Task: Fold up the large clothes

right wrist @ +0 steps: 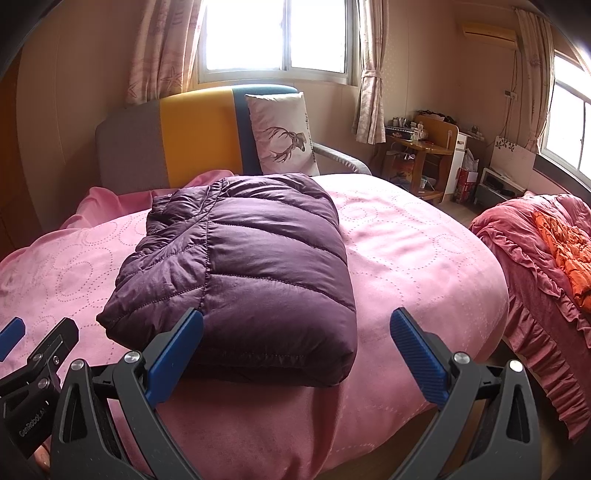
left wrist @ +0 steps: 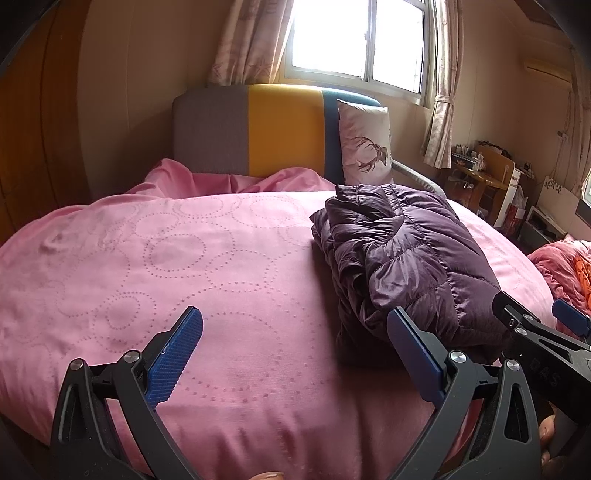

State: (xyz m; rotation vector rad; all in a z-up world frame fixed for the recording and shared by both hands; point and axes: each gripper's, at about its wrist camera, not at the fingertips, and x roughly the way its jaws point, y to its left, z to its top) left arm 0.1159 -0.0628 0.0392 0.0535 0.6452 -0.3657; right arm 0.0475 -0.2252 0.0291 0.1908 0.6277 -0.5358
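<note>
Purple puffer jacket (right wrist: 240,258) sits folded into a compact bundle on the pink bed (right wrist: 406,240), both grippers (left wrist: 295,354) (right wrist: 297,350) spread wide and empty — folding looks finished.

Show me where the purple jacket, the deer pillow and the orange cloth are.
purple jacket (right wrist: 266,258): right wrist view, quilted top panel.
deer pillow (right wrist: 284,136): right wrist view, deer print.
orange cloth (right wrist: 565,247): right wrist view, crumpled middle.

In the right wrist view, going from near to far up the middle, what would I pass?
Right gripper → folded purple jacket → deer pillow → window.
</note>
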